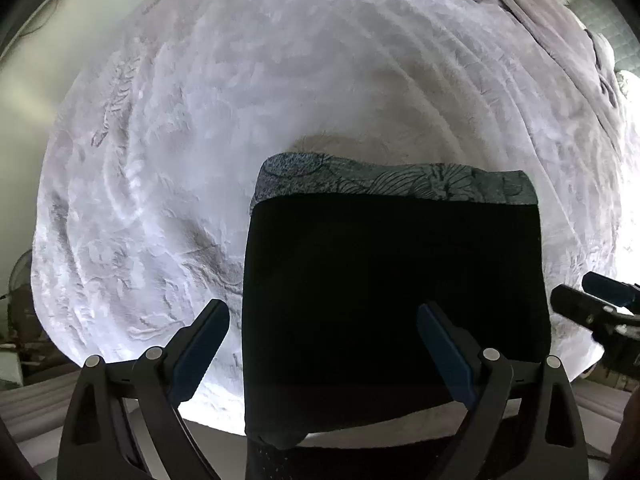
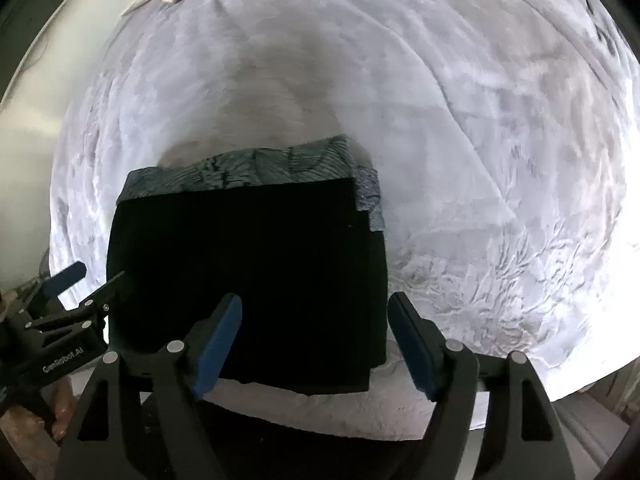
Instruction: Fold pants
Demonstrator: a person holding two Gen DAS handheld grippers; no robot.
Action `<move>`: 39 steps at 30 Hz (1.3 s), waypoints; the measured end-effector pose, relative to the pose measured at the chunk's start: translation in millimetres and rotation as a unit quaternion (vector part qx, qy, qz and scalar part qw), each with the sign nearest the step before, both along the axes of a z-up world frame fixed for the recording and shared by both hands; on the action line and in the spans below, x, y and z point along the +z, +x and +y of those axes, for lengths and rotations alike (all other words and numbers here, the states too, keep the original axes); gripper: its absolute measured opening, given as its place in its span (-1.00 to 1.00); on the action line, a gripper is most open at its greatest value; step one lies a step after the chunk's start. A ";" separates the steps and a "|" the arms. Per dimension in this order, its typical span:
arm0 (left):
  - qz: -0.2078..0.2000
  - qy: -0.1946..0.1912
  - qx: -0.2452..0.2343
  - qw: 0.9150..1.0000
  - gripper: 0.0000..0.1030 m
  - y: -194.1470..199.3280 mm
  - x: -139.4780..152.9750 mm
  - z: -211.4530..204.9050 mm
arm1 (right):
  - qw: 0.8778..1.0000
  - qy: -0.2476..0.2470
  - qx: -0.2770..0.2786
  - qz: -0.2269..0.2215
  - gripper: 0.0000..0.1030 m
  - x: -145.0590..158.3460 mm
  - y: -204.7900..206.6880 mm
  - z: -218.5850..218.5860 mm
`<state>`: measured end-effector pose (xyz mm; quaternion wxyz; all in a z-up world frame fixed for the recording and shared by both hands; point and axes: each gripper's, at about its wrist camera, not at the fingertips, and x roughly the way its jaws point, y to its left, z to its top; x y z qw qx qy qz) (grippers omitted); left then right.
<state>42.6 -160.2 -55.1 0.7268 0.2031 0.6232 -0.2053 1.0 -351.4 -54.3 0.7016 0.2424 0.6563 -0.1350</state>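
Pants (image 1: 396,280) lay folded square on pale blanket (image 1: 160,160); left gripper (image 1: 322,346) and right gripper (image 2: 314,340) both spread wide, empty, above near edge; risked snagging top layer, undoing fold.

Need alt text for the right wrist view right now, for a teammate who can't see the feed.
Folded black pants lie in a compact rectangle on a pale lavender blanket, a patterned grey-green layer showing along the far edge. The right gripper hangs above the near right corner, jaws open and empty. The left gripper enters from the left edge.
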 end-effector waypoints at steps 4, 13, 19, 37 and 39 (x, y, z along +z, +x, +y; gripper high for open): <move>-0.017 0.012 -0.001 1.000 0.99 -4.9 7.0 -5.0 | 1.000 -0.017 0.011 0.001 0.63 7.1 4.8 7.7; -0.013 0.024 -0.007 1.000 0.99 -7.0 5.6 -6.3 | 0.999 -0.041 0.008 0.001 0.95 11.2 8.1 13.2; -0.015 0.035 -0.006 0.999 0.99 -5.6 3.3 -5.3 | 0.999 -0.044 0.008 0.007 0.95 9.8 10.0 12.6; -0.016 0.030 -0.004 0.999 0.99 -1.9 4.0 -3.9 | 0.999 -0.046 0.007 0.009 0.95 9.0 15.4 14.9; -0.017 0.030 -0.004 0.999 0.99 -1.8 4.5 -4.5 | 0.999 -0.046 0.007 0.009 0.95 8.6 16.4 15.6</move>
